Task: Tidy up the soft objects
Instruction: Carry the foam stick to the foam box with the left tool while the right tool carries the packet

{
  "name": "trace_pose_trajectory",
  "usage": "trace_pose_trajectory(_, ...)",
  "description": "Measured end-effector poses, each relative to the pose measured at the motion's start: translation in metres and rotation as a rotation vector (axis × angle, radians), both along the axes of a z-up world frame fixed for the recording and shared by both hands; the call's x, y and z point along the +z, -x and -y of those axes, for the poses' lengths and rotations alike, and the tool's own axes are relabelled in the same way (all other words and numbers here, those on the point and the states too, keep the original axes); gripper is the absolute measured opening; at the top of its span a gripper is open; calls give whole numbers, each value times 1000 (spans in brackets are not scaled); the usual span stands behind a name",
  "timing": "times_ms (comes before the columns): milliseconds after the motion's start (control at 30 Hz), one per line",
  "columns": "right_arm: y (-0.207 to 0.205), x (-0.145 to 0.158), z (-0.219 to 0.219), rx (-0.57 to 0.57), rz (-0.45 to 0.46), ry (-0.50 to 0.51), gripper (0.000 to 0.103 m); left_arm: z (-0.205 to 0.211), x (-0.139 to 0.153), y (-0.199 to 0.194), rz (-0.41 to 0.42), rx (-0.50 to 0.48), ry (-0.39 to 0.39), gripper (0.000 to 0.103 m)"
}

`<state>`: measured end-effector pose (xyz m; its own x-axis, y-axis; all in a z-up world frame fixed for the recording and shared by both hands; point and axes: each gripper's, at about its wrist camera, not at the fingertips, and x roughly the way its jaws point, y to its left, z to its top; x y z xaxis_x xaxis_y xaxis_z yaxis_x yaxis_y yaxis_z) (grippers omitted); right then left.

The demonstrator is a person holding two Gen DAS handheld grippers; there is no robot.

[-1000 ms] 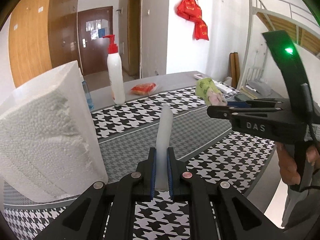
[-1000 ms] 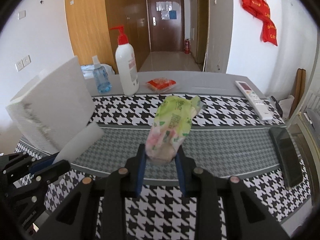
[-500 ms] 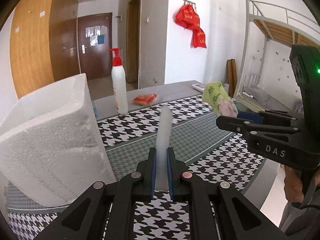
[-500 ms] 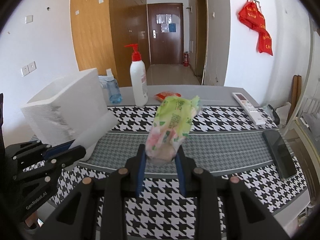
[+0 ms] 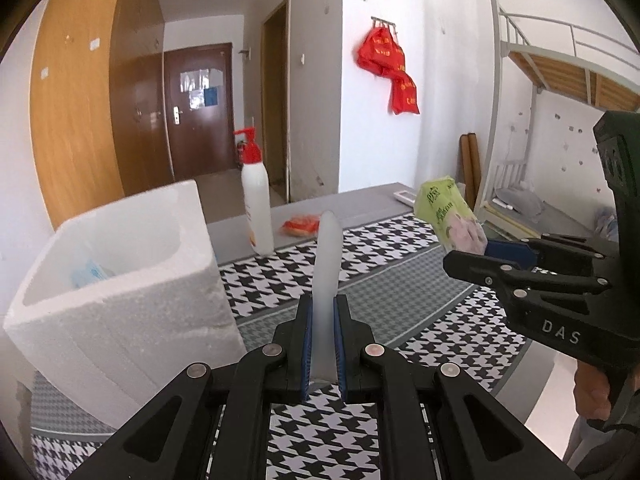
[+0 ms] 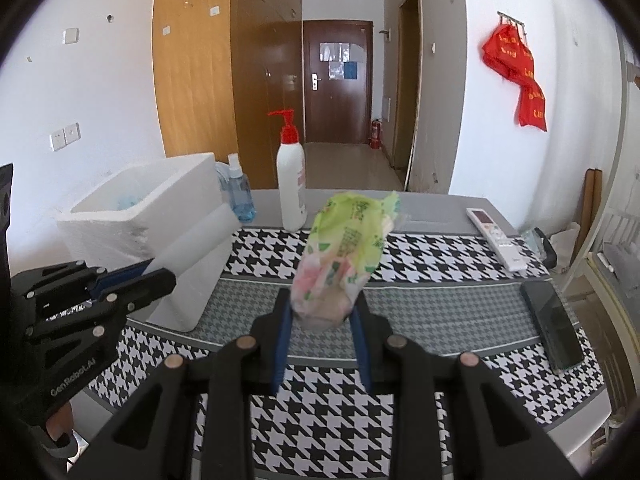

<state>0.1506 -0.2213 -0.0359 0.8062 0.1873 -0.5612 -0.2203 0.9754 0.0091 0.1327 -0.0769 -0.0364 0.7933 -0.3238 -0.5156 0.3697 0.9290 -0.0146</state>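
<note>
Left hand-held gripper (image 5: 322, 344): clamped on a white foam sheet (image 5: 327, 276), which stands upright on its edge between the blue pads and sticks out well past the fingertips.
Right hand-held gripper (image 6: 320, 332): clenched on the lower end of a green tissue pack (image 6: 344, 256); the soft wrapper bulges above the jaws and leans to the right.
Pose: both are held up in the air above the tabletop (image 6: 440, 280), side by side and roughly level, pointing toward the far wall. The left one sits just beside the foam box (image 5: 120, 280), the right one further out over the patterned cloth.
Foam box: open at the top, standing on the left part of the tabletop; something pale blue (image 5: 90, 276) lies inside, too blurred to name.
Done so far: by my reading, 2 soft items are lifted and 1 may already be in the box.
Left to do: neither held item is over the opening yet; both need carrying there and letting go. An orange packet (image 5: 302, 226) lies by the pump bottle (image 5: 256, 204) and may be 1 more to collect.
</note>
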Motion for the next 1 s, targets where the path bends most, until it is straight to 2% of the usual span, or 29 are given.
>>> trace_pose_trajectory(1000,4,33,-22,44,111,-9,33,-23,36,2,138,51,14,11)
